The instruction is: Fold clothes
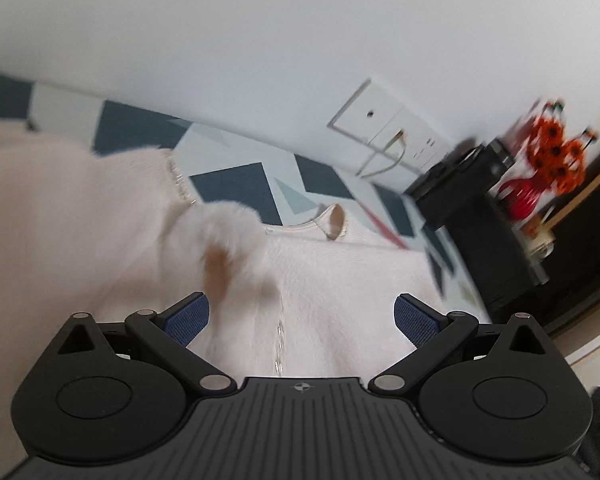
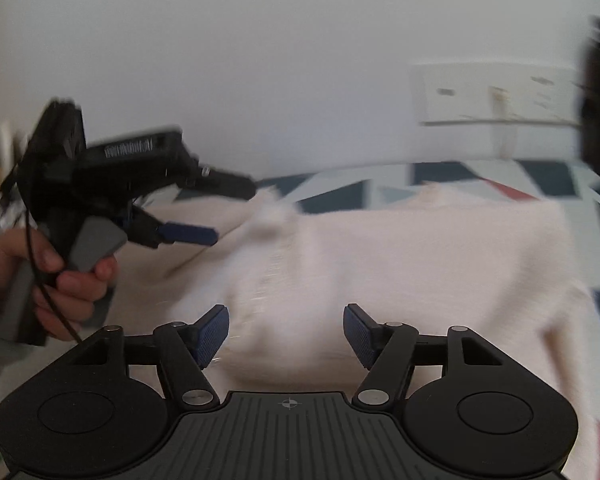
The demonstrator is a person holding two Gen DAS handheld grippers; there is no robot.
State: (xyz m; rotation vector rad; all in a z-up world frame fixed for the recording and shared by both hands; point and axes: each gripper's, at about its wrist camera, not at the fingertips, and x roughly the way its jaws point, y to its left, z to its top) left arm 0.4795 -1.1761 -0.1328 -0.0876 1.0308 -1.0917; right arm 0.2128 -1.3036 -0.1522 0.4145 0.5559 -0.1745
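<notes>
Right gripper (image 2: 286, 334) and left gripper (image 1: 302, 320) both released above the motion-blurred pale sweater (image 2: 400, 256)

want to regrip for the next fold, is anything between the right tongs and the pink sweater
Nothing visible is. The right tongs stand open directly over the pink sweater, with only fabric beyond the pads. The left tongs hover over its far left part, off to the side, not in the path.

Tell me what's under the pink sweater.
The pink sweater lies on a cloth with blue, white and red shapes, which shows past its far and right edges. What lies beneath the sweater's middle is covered and cannot be seen.
</notes>
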